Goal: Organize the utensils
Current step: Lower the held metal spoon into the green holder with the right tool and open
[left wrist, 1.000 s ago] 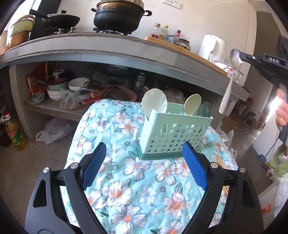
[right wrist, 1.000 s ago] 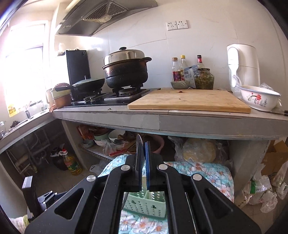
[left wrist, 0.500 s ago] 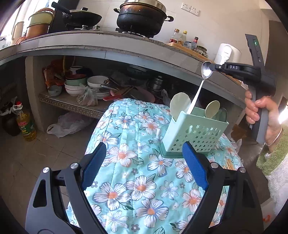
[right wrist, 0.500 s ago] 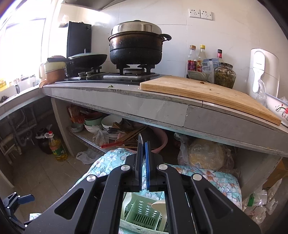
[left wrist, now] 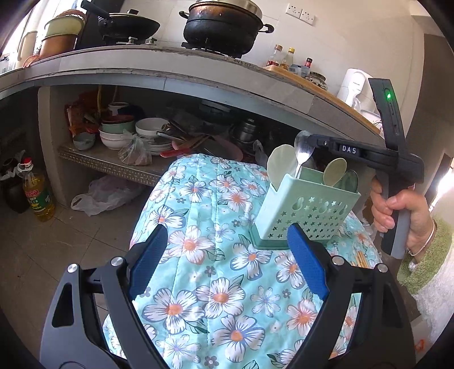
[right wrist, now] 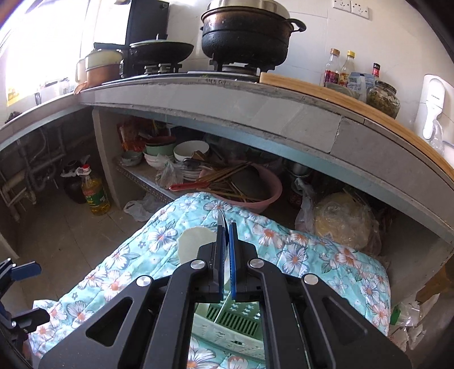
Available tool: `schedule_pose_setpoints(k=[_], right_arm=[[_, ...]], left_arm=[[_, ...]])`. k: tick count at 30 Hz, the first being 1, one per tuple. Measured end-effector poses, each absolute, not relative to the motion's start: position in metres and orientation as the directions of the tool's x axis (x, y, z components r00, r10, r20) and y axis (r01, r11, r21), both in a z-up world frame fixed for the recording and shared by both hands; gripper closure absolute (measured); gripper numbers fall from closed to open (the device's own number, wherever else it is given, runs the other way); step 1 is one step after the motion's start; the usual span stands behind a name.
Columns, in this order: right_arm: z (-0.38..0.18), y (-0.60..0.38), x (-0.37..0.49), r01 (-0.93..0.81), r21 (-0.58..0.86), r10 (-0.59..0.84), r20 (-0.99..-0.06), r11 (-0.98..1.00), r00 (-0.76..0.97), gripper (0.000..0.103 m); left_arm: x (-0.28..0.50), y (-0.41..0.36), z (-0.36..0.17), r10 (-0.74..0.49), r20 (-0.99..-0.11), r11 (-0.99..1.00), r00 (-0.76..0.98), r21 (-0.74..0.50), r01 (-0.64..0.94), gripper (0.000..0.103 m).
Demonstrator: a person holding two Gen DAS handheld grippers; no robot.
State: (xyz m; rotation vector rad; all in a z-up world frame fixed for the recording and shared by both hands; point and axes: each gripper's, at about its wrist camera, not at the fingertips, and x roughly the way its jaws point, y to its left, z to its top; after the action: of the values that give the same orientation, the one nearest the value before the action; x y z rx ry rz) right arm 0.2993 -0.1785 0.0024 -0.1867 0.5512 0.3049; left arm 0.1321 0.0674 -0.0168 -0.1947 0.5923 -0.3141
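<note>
Spoon (left wrist: 303, 147), pinched by right tool (left wrist: 312, 139), apparently enters caddy (left wrist: 308, 211).

A black pot (right wrist: 247, 34) and a frying pan (right wrist: 160, 51) were seen on the stove, bowls (left wrist: 124, 133) (stacked) on the shelf below, an oil bottle (right wrist: 95, 193) on the floor.

A home kitchen: beyond the open tongs (left wrist: 224, 255), a stove pot (left wrist: 224, 24), bowls (left wrist: 150, 127) shelved under the counter (left wrist: 170, 68).
</note>
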Motion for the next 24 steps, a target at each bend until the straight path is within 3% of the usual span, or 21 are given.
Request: schedule_pose_setpoints(k=[10, 12, 14, 24], right_arm=[[-0.011, -0.18, 0.295, -0.39, -0.015, 0.295, -0.629, 0.921, 0.72, 0.096], [-0.006, -0.186, 0.29, -0.391, 0.016, 0.316, -0.62, 0.92, 0.718, 0.081], [-0.001, -0.193, 0.284, -0.391, 0.034, 0.33, -0.603, 0.92, 0.726, 0.078], [0.028, -0.268, 0.218, -0.334, 0.202, 0.39, -0.499, 0.921, 0.773, 0.076]], left_arm=[[0.131, 0.068, -0.018, -0.345, -0.522, 0.934, 0.78, -0.27, 0.232, 0.02], [0.131, 0.068, -0.018, -0.347, -0.524, 0.934, 0.778, -0.271, 0.234, 0.02], [0.13, 0.067, -0.018, -0.352, -0.525, 0.932, 0.775, -0.274, 0.238, 0.02], [0.125, 0.049, -0.018, -0.393, -0.531, 0.918, 0.75, -0.271, 0.289, 0.02]])
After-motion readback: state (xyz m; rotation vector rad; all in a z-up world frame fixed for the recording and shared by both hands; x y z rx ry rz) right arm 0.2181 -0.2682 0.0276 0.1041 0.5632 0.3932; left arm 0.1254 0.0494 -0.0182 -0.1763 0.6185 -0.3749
